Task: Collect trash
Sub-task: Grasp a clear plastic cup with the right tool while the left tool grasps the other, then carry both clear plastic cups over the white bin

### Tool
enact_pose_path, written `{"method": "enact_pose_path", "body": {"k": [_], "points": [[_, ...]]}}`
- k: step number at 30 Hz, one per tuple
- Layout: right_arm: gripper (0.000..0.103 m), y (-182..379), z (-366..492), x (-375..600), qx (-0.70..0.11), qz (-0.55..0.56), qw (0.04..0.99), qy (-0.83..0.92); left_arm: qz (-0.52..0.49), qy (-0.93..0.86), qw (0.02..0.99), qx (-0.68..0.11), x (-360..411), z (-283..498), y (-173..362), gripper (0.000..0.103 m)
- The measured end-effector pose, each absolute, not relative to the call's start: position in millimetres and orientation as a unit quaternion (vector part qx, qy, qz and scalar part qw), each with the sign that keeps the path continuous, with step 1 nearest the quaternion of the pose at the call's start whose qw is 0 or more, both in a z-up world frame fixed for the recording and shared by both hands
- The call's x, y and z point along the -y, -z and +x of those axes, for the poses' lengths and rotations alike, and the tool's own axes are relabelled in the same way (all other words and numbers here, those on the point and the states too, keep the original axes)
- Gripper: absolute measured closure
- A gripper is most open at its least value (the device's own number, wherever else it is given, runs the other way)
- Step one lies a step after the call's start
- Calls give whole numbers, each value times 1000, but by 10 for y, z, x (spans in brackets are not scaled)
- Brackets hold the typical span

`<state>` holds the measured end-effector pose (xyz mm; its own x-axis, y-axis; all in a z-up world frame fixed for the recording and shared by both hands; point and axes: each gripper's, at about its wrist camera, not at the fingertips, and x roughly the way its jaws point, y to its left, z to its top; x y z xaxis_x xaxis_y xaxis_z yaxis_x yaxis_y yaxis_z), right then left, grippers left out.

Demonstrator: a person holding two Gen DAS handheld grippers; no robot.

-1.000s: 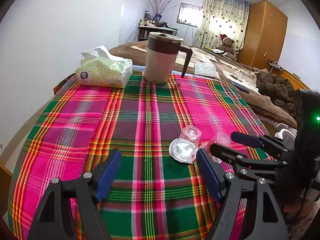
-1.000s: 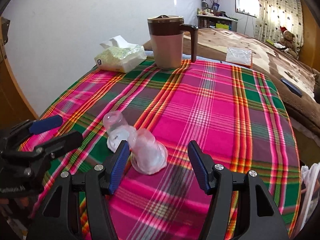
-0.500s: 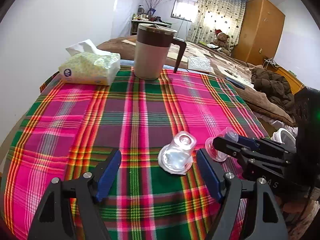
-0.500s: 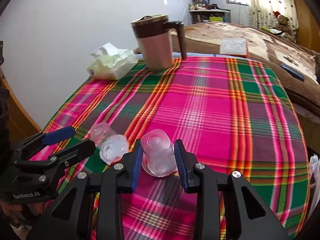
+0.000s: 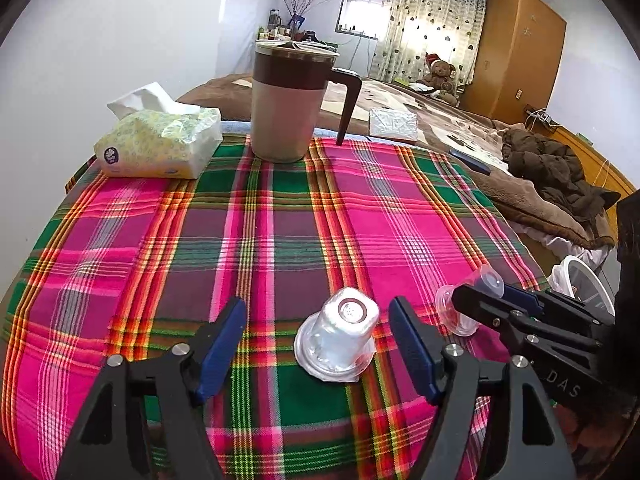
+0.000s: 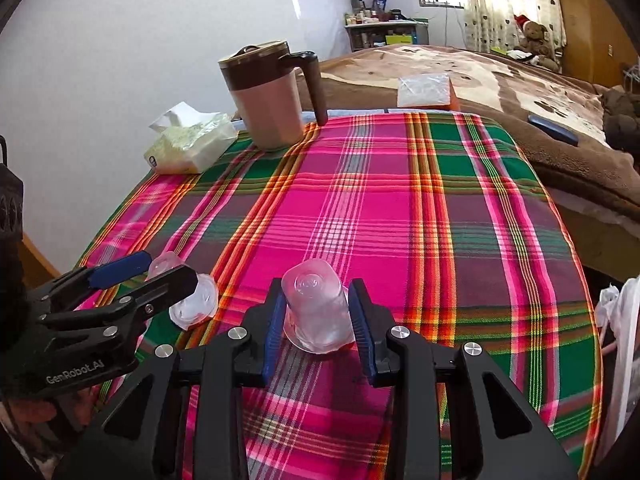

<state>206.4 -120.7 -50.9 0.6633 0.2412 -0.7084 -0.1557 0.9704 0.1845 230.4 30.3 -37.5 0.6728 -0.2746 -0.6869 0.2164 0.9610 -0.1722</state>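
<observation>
Two clear, ribbed plastic cups are seen upturned on the plaid-clothed worktop [image 5: 280, 232]. One cup [image 6: 314, 308] is clamped between the right gripper's [image 6: 316, 328] jaws; the other cup [image 5: 340, 336] lies untouched between the left gripper's [image 5: 316, 344] closing jaws.

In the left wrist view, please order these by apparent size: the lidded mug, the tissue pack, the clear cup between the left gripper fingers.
1. Lidded mug
2. Tissue pack, nearly alike
3. Clear cup, though nearest the camera
</observation>
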Motion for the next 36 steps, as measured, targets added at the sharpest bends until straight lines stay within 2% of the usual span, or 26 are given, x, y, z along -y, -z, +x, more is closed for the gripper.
{"method": "enact_pose_path", "body": {"k": [6,7,11,13,36], "points": [[70,494,2033,1201,-389,47,914,-107,-36,136,912,-384,-291,2321,382,53],[70,493,2021,1202,-389,44,914,-106,-34,137,913,-383,-287,2315,378,59],[70,479,2007,1202,-385,39,916,-103,-34,141,913,-382,-282,2298,372,63],[70,471,2000,1205,-384,38,917,-102,-32,141,913,-380,-275,2290,361,71],[70,208,1743,1411,-344,44,934,-85,-25,151,926,-346,-119,1967,22,71]]}}
